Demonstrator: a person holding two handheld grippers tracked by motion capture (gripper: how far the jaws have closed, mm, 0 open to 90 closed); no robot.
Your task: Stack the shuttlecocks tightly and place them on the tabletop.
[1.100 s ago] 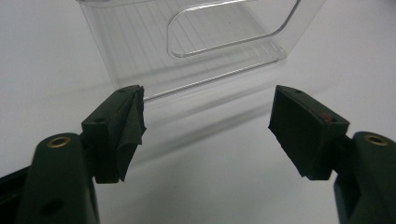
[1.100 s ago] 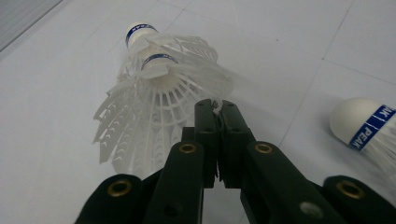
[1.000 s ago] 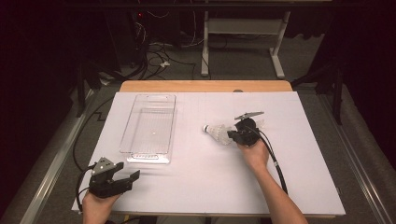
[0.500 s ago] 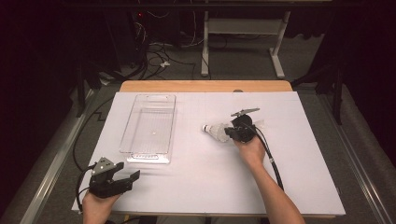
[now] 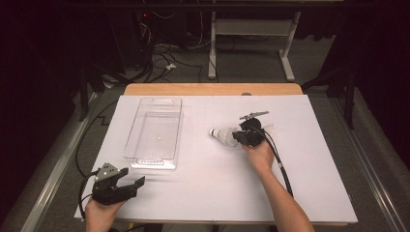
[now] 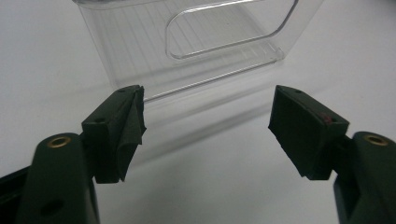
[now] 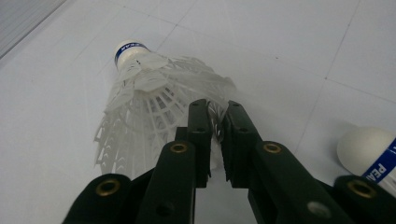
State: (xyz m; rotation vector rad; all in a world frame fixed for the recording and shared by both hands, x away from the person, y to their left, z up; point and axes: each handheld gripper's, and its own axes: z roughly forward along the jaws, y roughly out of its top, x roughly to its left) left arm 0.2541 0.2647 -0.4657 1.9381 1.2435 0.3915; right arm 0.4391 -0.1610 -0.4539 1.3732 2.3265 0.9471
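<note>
A white feather shuttlecock (image 7: 149, 88) with a blue-banded cork lies on the white table sheet (image 5: 203, 183), cork pointing left in the high view (image 5: 221, 136). My right gripper (image 7: 216, 121) has its jaws nearly together on the rim of the feather skirt. They have just been opening a little, and the feathers still sit between the pads. My left gripper (image 5: 138, 186) rests at the table's front left corner, open, with nothing between its fingers (image 6: 208, 126). It faces the near end of a clear plastic bin (image 6: 196, 42).
The clear bin (image 5: 154, 133) lies lengthwise left of centre, with nothing inside. A second shuttlecock's cork (image 7: 369, 154) lies just right of my right gripper. The right gripper's cable (image 5: 283, 169) trails along the forearm. Desk legs and cables stand on the floor beyond the table.
The right gripper and the shuttlecock have shifted slightly left across the sheet. The left gripper has stayed where it was.
</note>
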